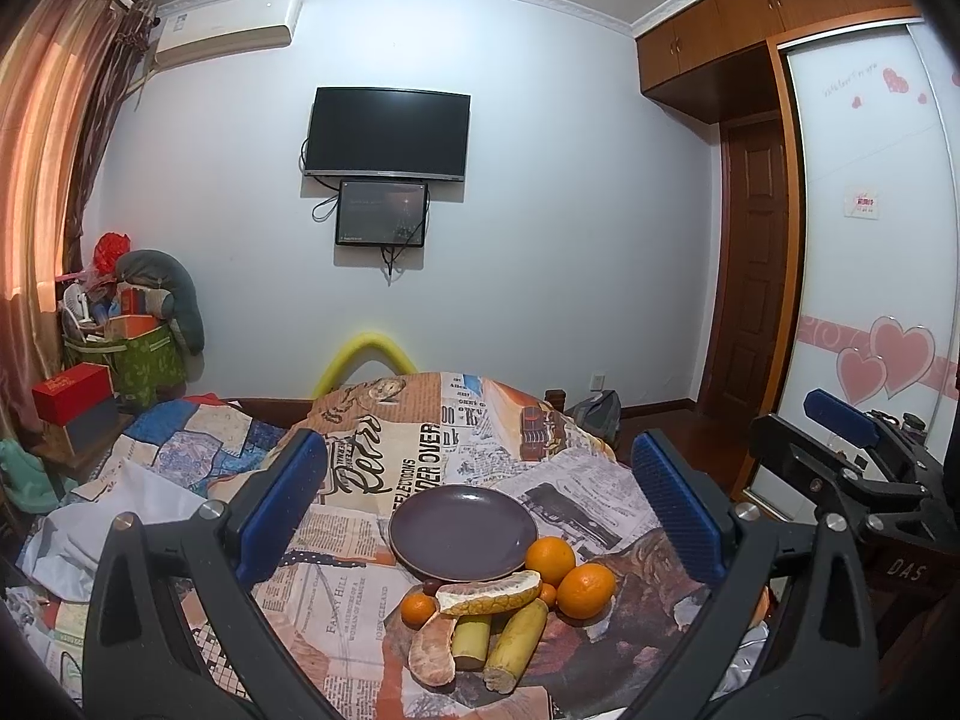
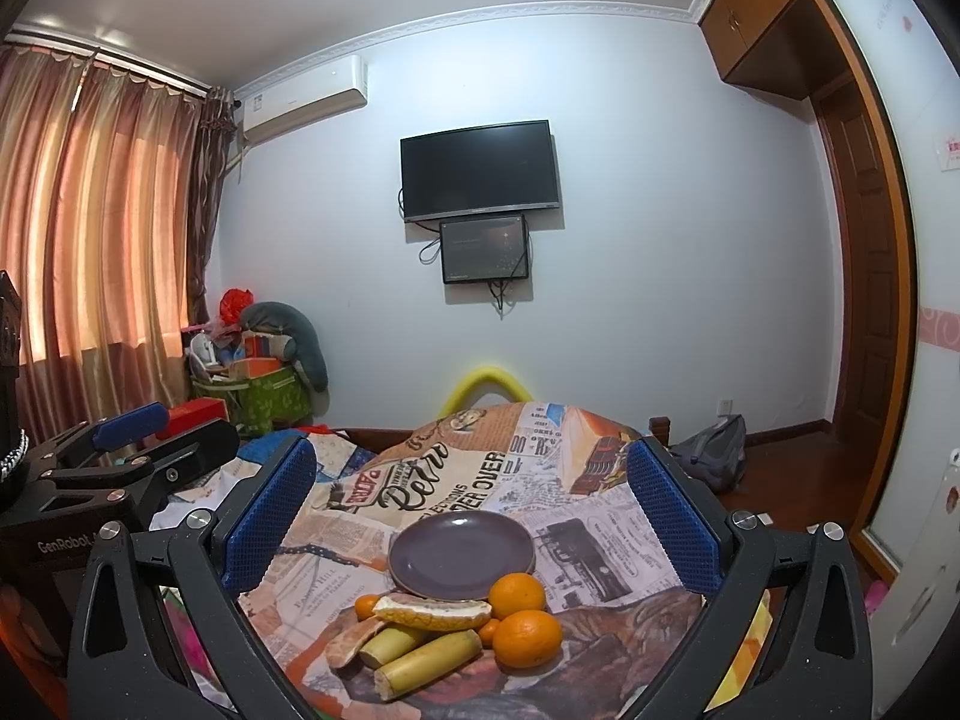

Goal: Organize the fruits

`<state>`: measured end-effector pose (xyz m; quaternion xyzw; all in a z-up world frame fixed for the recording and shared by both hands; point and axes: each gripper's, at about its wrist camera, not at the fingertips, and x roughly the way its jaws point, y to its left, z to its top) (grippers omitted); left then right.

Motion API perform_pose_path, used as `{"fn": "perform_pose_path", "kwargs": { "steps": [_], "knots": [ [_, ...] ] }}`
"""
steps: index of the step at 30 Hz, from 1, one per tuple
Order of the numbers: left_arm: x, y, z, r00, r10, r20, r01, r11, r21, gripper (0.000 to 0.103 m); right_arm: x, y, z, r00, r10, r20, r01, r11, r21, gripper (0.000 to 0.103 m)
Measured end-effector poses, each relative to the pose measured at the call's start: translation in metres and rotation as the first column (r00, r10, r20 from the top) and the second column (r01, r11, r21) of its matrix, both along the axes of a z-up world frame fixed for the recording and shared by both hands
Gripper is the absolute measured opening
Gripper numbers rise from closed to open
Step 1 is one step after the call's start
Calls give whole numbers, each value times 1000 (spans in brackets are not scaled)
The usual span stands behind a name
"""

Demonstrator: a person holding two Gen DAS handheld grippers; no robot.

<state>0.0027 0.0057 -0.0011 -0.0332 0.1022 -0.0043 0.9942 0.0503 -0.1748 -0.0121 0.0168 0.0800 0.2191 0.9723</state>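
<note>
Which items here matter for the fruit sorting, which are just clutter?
Job: purple plate, two big oranges, small mandarins, pomelo segments, sugarcane pieces, open left claw, open right claw.

Clutter: TV, green storage box, red box, backpack.

Both tongs, left (image 1: 474, 498) and right (image 2: 471, 507), are held level, side by side, jaws spread wide, gripping nothing.

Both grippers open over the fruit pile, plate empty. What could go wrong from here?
1. The fruit is packed tight: the peel lies across the cane pieces and touches an orange, so grabbing one may drag others.
2. The oranges are round and the cloth is rumpled; a nudged one may roll off.
3. The plate is shallow, so stacked fruit may slide out.
</note>
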Motion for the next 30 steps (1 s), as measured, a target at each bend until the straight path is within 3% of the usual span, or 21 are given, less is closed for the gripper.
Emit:
{"fn": "perform_pose_path", "kwargs": {
  "steps": [15,23,30],
  "knots": [
    [8,1,-4,1000,0,-18,0,1000,7,103,9,1,-8,1000,-7,-19,7,1000,-12,103],
    [47,8,-27,992,3,-127,-3,1000,3,103,39,-2,-36,993,-50,-105,43,997,-62,103],
    [99,19,-68,962,1,-273,-1,1000,1,98,74,-7,-73,970,-83,-228,54,990,-130,103]
  ]
}}
